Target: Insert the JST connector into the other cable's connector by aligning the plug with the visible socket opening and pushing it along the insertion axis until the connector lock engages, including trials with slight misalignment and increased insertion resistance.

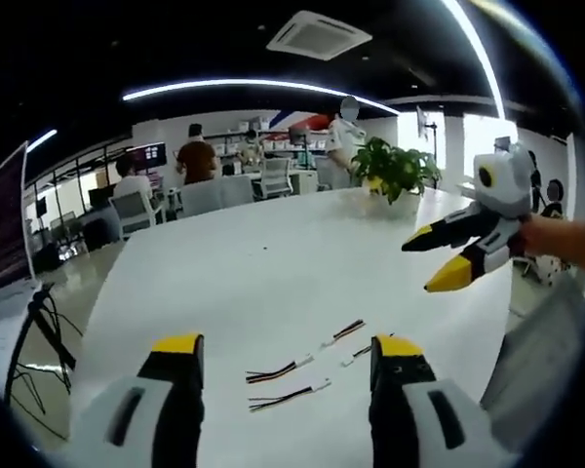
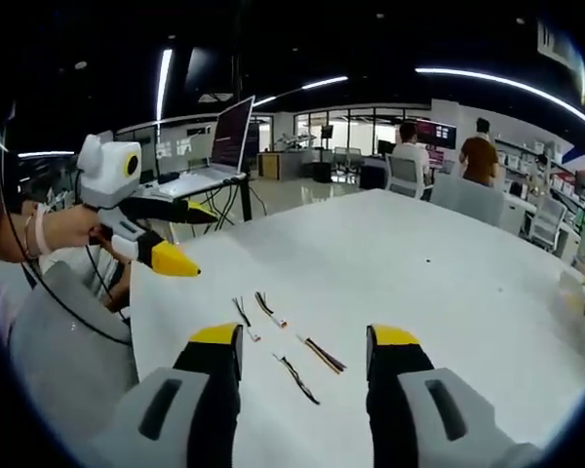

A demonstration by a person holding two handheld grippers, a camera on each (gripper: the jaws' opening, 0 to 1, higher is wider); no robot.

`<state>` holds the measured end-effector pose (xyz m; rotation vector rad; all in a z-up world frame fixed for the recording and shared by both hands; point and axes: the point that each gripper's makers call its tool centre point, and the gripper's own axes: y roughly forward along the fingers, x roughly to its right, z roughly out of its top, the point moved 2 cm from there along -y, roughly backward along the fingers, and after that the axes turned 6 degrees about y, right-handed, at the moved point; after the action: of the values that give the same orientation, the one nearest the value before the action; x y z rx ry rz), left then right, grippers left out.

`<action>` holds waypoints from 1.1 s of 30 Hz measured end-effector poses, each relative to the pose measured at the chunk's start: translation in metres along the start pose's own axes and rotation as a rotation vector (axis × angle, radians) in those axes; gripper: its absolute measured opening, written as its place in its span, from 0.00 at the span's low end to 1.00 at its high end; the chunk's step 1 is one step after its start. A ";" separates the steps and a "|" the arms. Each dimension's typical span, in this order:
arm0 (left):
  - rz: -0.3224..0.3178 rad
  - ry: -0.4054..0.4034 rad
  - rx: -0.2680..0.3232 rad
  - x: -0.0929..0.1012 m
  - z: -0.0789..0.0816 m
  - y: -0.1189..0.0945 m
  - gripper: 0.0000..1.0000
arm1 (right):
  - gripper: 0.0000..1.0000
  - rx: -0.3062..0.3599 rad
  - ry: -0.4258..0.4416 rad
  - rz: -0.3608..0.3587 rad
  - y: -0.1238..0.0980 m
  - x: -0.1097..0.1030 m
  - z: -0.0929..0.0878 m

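Both the left gripper [image 1: 287, 353] and the right gripper [image 2: 304, 342] hover with jaws apart, empty; the JST cables [image 1: 302, 368] lie loose on the white table [image 1: 273, 263], lower centre of each view

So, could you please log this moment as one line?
phase: pre-grasp | left gripper: open, empty | right gripper: open, empty | cables: loose, unmated on white table

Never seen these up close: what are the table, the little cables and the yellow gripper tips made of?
Table: looks like smooth white laminate, with a soft sheen. Cables: thin, dark-coated wires, probably plastic-insulated, ending in small white, likely plastic, connectors. Left gripper and right gripper: tips look like matte yellow plastic or rubber on grey-and-black bodies; I cannot tell which.
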<state>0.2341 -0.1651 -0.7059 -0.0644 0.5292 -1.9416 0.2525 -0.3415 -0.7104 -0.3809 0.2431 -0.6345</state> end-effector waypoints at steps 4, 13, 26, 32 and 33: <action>0.005 0.034 -0.012 -0.001 -0.001 0.005 0.66 | 0.49 -0.005 0.011 0.012 0.004 0.003 -0.003; -0.056 0.032 0.016 0.001 -0.001 0.016 0.57 | 0.44 -0.052 -0.007 0.051 0.020 0.003 -0.012; -0.097 0.085 0.028 -0.001 -0.005 0.033 0.56 | 0.43 -0.040 -0.010 0.096 0.044 0.001 -0.012; -0.111 0.080 0.016 -0.001 -0.011 0.039 0.56 | 0.40 -0.042 -0.011 0.113 0.050 0.004 -0.012; -0.111 0.087 0.024 -0.001 -0.010 0.039 0.56 | 0.39 -0.042 -0.010 0.118 0.051 0.004 -0.012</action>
<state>0.2654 -0.1738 -0.7305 0.0064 0.5700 -2.0655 0.2782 -0.3095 -0.7434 -0.4070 0.2678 -0.5121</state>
